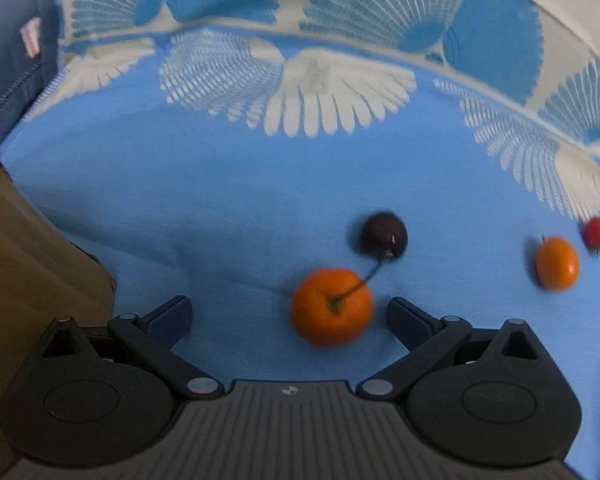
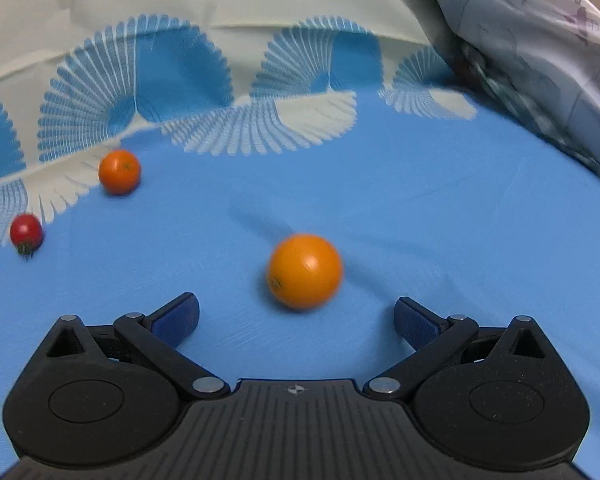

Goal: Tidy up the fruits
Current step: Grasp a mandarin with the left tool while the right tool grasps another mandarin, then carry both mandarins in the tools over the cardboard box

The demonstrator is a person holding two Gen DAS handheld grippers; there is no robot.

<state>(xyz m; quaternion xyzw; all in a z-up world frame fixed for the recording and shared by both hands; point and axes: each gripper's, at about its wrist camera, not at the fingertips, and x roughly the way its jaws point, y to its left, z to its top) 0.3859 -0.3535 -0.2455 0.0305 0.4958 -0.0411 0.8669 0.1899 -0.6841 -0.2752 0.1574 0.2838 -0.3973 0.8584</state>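
Blue fan-print cloth underneath | left fingers spread wide, orange between, cherry just beyond | right fingers apart, orange fruit just ahead, likely lined up for pickup

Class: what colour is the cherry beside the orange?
Dark purple-black cherry; left wrist view shows it best.
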